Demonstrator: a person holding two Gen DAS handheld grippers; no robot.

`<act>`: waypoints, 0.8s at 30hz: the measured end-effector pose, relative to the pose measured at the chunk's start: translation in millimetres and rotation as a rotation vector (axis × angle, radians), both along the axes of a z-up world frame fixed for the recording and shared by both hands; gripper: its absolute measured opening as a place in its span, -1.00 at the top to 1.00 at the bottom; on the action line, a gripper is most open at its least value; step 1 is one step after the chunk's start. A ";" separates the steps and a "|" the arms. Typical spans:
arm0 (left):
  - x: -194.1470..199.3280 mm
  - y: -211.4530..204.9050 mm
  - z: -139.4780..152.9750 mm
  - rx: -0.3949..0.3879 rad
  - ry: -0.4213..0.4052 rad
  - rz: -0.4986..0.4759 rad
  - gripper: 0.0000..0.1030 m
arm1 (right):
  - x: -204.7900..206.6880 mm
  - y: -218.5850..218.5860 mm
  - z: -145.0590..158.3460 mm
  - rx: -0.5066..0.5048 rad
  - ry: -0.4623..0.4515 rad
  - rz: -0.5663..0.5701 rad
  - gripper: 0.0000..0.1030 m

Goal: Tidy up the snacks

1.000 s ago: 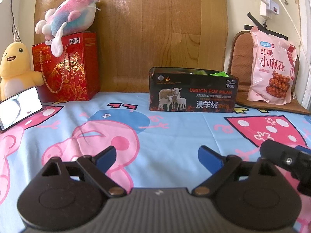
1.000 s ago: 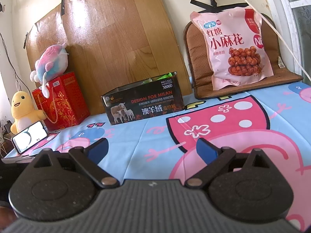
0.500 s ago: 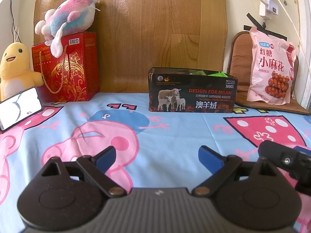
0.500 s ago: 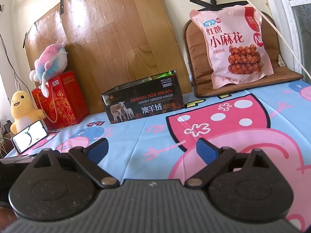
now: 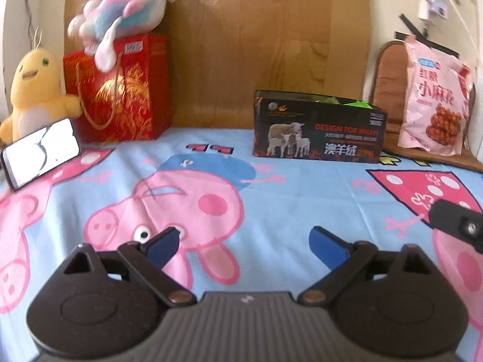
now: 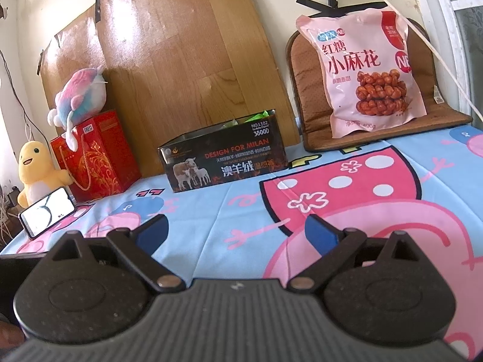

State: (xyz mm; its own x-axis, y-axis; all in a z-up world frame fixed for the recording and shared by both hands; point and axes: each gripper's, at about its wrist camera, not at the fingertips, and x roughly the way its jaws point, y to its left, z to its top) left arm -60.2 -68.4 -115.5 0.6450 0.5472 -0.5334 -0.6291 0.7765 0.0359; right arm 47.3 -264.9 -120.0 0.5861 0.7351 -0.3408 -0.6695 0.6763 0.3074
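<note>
A black open box [image 5: 320, 126] [image 6: 223, 160] printed with sheep stands at the back of the cartoon-print cloth, with green packets showing above its rim. A pink snack bag [image 5: 434, 96] [image 6: 368, 75] leans upright on a brown cushion at the far right. My left gripper [image 5: 244, 241] is open over the cloth, well short of the box, nothing between its blue pads. My right gripper [image 6: 235, 229] is open too and empty, facing the box and the bag from a distance. Part of the right gripper [image 5: 459, 223] shows at the right edge of the left wrist view.
A red gift bag [image 5: 117, 90] [image 6: 96, 157] with a pastel plush toy [image 5: 120, 15] on top stands back left. A yellow plush duck [image 5: 33, 90] and a propped phone [image 5: 42, 150] [image 6: 46, 211] sit at the far left. A wooden board [image 6: 181, 60] backs the scene.
Both views have shifted slightly: the left gripper tilted down and a bit right, the right one edged forward. Both grippers stayed open and empty.
</note>
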 end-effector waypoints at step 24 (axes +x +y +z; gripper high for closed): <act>-1.1 -7.7 1.0 0.038 -0.019 -0.022 -0.87 | -0.3 -0.8 0.5 0.010 0.002 0.001 -0.92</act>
State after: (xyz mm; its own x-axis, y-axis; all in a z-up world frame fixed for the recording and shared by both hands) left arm -61.3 -76.1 -114.4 0.6673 0.5520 -0.5000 -0.6123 0.7888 0.0536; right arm 47.0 -265.7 -119.5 0.5849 0.7389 -0.3346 -0.6694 0.6727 0.3152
